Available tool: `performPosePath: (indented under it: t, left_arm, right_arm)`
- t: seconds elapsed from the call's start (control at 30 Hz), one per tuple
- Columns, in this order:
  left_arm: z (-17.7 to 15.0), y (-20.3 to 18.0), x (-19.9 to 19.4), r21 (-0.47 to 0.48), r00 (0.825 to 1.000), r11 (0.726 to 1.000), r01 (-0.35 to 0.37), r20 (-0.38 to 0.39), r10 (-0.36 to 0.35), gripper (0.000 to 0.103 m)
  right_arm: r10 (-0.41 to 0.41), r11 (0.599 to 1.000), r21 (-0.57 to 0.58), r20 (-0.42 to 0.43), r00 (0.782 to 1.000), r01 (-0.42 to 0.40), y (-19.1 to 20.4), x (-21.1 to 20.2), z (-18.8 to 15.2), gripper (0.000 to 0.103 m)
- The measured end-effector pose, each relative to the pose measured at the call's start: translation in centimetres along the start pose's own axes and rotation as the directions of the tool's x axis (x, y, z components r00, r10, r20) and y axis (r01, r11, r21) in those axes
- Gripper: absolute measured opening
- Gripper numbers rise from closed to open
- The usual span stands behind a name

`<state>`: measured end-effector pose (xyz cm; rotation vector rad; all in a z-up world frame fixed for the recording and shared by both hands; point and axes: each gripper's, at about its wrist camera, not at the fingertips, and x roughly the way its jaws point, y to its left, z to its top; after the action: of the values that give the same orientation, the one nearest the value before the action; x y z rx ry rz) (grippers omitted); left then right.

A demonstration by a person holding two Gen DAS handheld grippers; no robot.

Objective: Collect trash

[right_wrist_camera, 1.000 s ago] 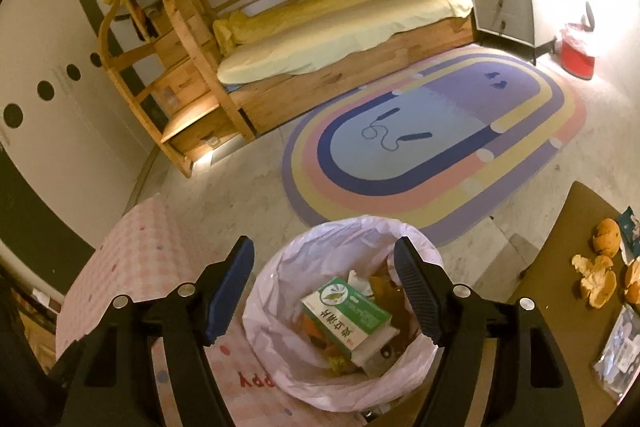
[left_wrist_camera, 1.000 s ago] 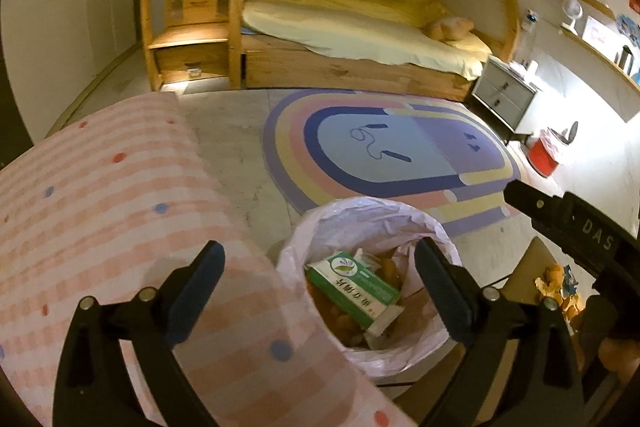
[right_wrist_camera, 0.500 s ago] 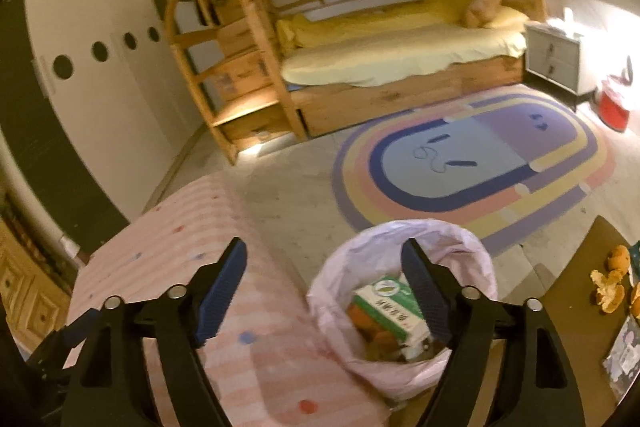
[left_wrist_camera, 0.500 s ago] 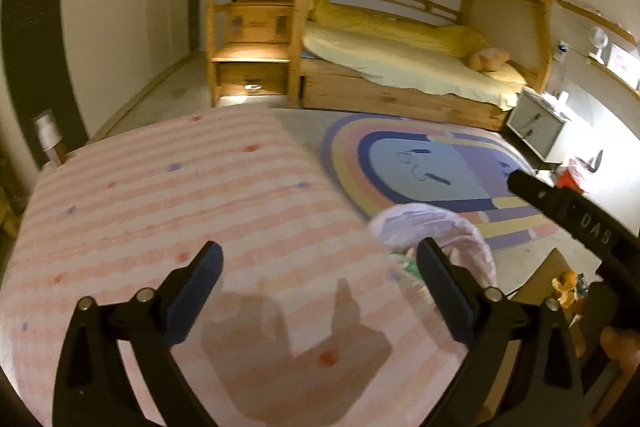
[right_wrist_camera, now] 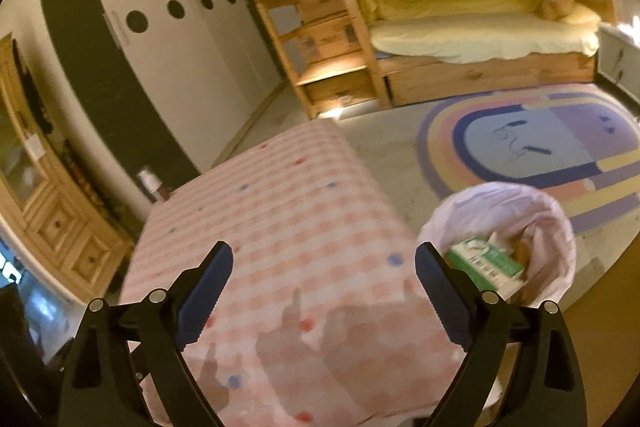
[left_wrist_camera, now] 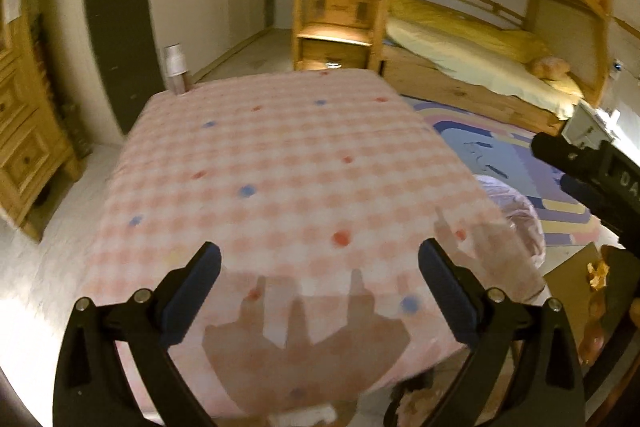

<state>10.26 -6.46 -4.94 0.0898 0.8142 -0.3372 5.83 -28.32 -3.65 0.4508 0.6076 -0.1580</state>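
Observation:
A bin lined with a pale pink bag (right_wrist_camera: 504, 203) stands on the floor right of a table with a pink checked cloth (right_wrist_camera: 288, 227). A green and white carton (right_wrist_camera: 486, 261) lies in it on orange scraps. In the left wrist view only the bag's edge (left_wrist_camera: 516, 215) shows past the cloth (left_wrist_camera: 280, 179). My left gripper (left_wrist_camera: 318, 291) is open and empty above the cloth. My right gripper (right_wrist_camera: 322, 293) is open and empty above the cloth's right side, left of the bin; its body (left_wrist_camera: 588, 171) also shows in the left wrist view.
A brown surface (left_wrist_camera: 572, 279) at the right carries orange peel (left_wrist_camera: 598, 273). A bunk bed (right_wrist_camera: 480, 35) with wooden stairs (right_wrist_camera: 328, 39) stands behind a rainbow rug (right_wrist_camera: 532, 147). A wooden cabinet (left_wrist_camera: 24, 131) stands at the left. A small bottle (left_wrist_camera: 176, 69) stands past the table's far corner.
Both grippers have swung left, away from above the bin to over the checked table. The bin has slid to the right edge of both views. Both stay open and empty.

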Motion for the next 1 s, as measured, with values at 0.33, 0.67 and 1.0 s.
performPosePath:
  t: [0.33, 0.67, 1.0]
  left_arm:
    - [-2.7, 3.9, -7.0, -0.035, 0.988, 0.987, -0.157, 0.009, 0.157, 0.096]
    - [-4.2, 4.7, -11.7, -0.045, 0.978, 0.977, -0.207, 0.023, 0.208, 0.096]
    - [-3.9, 3.9, -12.5, -0.038, 0.978, 0.978, -0.205, 0.042, 0.206, 0.096]
  right_arm:
    - [-0.064, 0.974, -0.223, -0.051, 0.997, 0.051, 3.8, -5.3, -3.0, 0.095]
    - [-0.109, 0.957, -0.279, -0.090, 0.990, 0.080, 3.2, -10.3, -4.8, 0.096]
    - [-0.093, 0.948, -0.309, -0.062, 0.994, 0.070, 4.3, -11.5, -4.8, 0.096]
